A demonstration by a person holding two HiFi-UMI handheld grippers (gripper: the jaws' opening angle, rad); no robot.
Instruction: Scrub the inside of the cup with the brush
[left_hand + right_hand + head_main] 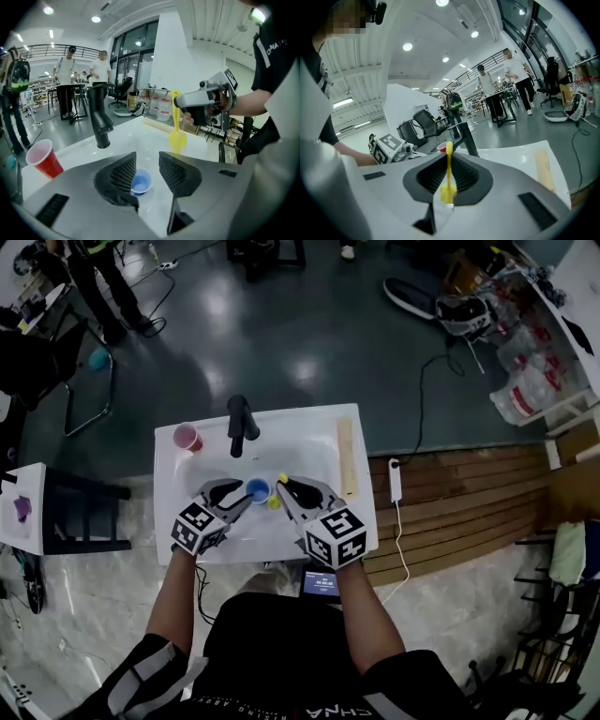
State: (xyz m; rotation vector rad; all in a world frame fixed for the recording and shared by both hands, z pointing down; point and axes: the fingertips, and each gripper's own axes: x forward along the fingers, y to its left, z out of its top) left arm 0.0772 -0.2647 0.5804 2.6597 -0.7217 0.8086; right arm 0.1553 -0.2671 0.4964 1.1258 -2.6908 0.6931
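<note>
A small blue cup (258, 489) stands upright on the white sink top (300, 442). My left gripper (239, 495) reaches it from the left. In the left gripper view the jaws of the left gripper (147, 159) stand apart, the blue cup (140, 181) low between them, close to the left jaw, with a gap on its right side. My right gripper (286, 488) is shut on a yellow brush (275, 502), also visible as the brush (177, 138) hanging head down just right of the cup, outside it. In the right gripper view the right gripper (449, 161) clamps the brush (449, 187).
A black faucet (240, 425) rises at the back of the sink top. A red cup (187, 437) stands at the back left. A wooden board (346, 457) lies along the right edge. A white power strip (395, 480) lies on the floor at right. People stand far off.
</note>
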